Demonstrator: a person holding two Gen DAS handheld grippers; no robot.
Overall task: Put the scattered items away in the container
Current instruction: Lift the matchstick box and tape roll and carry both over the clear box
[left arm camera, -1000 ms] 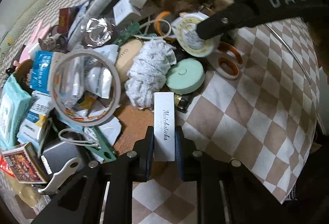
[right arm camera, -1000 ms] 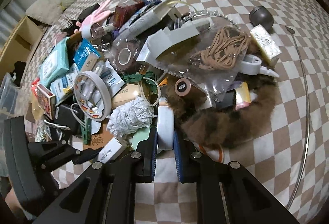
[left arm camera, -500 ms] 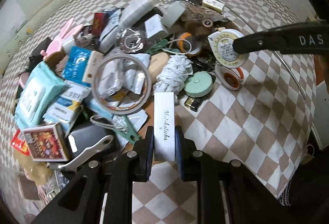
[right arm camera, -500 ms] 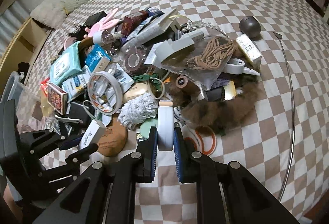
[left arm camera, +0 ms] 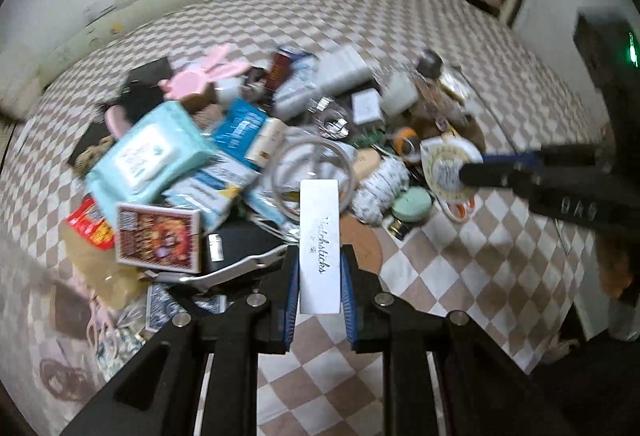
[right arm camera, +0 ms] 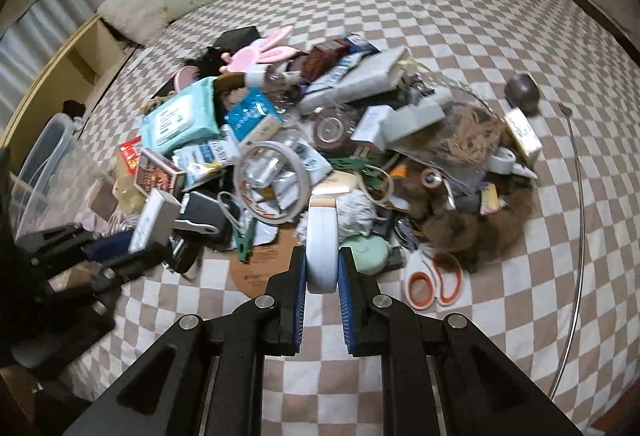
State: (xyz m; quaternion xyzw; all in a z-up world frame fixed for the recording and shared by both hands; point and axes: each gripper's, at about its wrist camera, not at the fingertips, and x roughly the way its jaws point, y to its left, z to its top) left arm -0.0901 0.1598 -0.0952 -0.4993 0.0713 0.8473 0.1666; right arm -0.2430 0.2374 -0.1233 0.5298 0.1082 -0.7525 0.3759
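Note:
My left gripper (left arm camera: 320,260) is shut on a white matchstick box (left arm camera: 319,236) and holds it above the pile's near edge; it also shows in the right wrist view (right arm camera: 154,222). My right gripper (right arm camera: 322,264) is shut on a white round tape measure (right arm camera: 322,240), seen edge-on; in the left wrist view its yellow-ringed face (left arm camera: 446,166) shows between the fingers. A heap of scattered items (right arm camera: 320,140) lies on the checkered bed cover. A clear plastic container (right arm camera: 48,172) stands at the left edge of the bed.
The pile holds a wet-wipes pack (left arm camera: 146,156), a red card box (left arm camera: 158,238), a tape ring (left arm camera: 312,176), orange-handled scissors (right arm camera: 434,282), a green round case (right arm camera: 368,250), brown fur (right arm camera: 480,228). A thin metal rod (right arm camera: 578,236) lies at the right.
Both grippers have lifted and pulled back from the pile with their items. The left gripper has swung left, so more of the pile's left side shows.

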